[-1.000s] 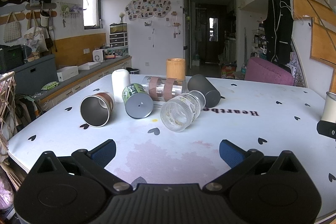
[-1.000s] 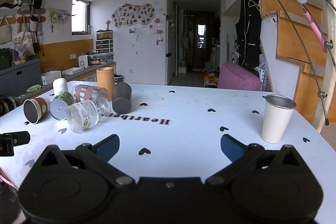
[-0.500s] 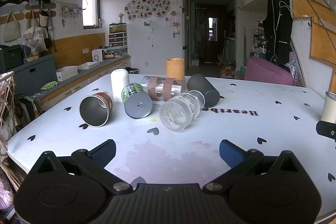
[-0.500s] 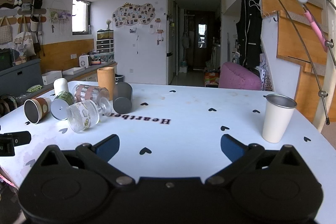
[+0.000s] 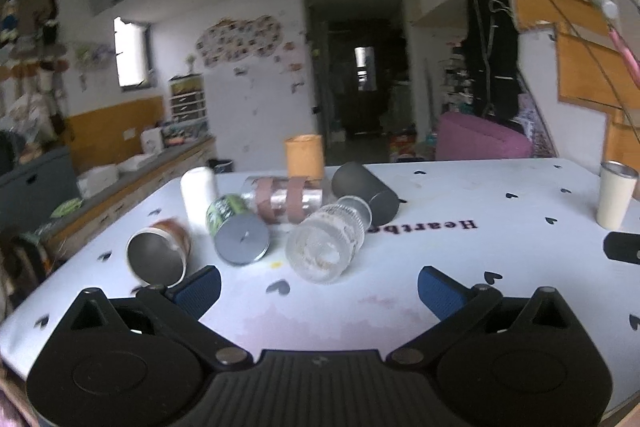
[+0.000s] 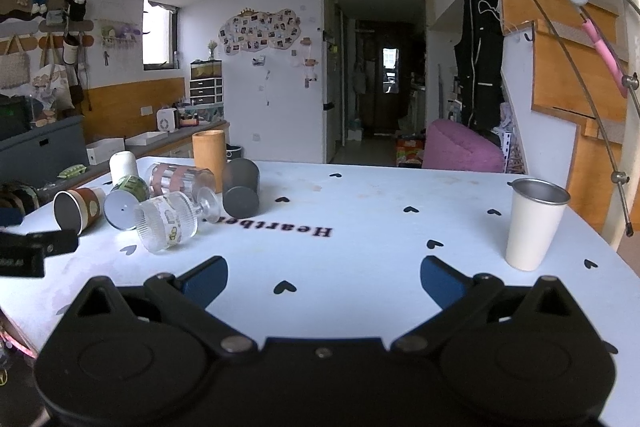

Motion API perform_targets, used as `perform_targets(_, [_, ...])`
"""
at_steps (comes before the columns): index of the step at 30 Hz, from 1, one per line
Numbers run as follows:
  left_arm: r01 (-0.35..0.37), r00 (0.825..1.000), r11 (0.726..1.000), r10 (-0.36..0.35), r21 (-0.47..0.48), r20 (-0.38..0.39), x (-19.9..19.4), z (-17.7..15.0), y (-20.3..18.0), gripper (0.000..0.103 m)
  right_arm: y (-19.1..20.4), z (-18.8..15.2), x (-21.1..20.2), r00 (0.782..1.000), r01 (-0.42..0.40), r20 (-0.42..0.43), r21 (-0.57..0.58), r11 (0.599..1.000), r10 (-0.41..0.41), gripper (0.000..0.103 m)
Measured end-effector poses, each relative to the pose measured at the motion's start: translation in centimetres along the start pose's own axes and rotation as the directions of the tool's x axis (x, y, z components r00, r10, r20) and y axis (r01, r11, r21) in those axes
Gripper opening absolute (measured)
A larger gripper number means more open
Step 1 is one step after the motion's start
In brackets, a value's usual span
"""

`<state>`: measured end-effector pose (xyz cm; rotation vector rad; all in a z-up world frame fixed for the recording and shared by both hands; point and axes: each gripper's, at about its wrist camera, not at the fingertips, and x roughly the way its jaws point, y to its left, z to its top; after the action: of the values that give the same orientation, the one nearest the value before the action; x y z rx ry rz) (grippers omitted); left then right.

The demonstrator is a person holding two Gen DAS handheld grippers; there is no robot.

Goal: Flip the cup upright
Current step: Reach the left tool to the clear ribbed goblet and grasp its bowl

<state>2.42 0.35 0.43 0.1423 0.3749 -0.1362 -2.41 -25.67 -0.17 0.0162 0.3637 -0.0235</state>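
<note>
White tabletop (image 5: 460,291) printed with black hearts fills both wrist views. We see the ribbed glass cup (image 5: 326,247) lying on its side, mouth toward us, just ahead of the left gripper (image 5: 319,289) and between its blue pads; a second ago it sat farther ahead and the view was sharp, now it is blurred by motion. The left jaws stand wide apart, holding nothing. Left of them lie a steel-lined cup (image 5: 159,255) and a green cup (image 5: 236,227). The right gripper (image 6: 324,275), equally wide and empty, has hardly shifted; the upright white tumbler (image 6: 534,225) stands right of its jaws.
</note>
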Motion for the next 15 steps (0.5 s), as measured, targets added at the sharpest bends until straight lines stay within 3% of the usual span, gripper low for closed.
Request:
perform_targets(8, [0.126, 0.992, 0.985, -0.129, 0.12, 0.018, 3.9, 1.6, 1.1, 0.103, 0.2, -0.2, -0.1, 1.0, -0.013, -0.002, 0.005, 1.0, 0.013, 0.103])
perform_targets(10, [0.174, 0.983, 0.969, -0.181, 0.175, 0.028, 5.2, 2.2, 0.9, 0.103, 0.3, -0.3, -0.1, 1.0, -0.018, -0.004, 0.006, 1.0, 0.018, 0.103])
perform_targets(15, [0.217, 0.973, 0.929, -0.231, 0.299, 0.011, 8.4, 3.3, 0.0, 0.103, 0.2, -0.6, -0.1, 1.0, -0.028, -0.007, 0.007, 1.0, 0.028, 0.103])
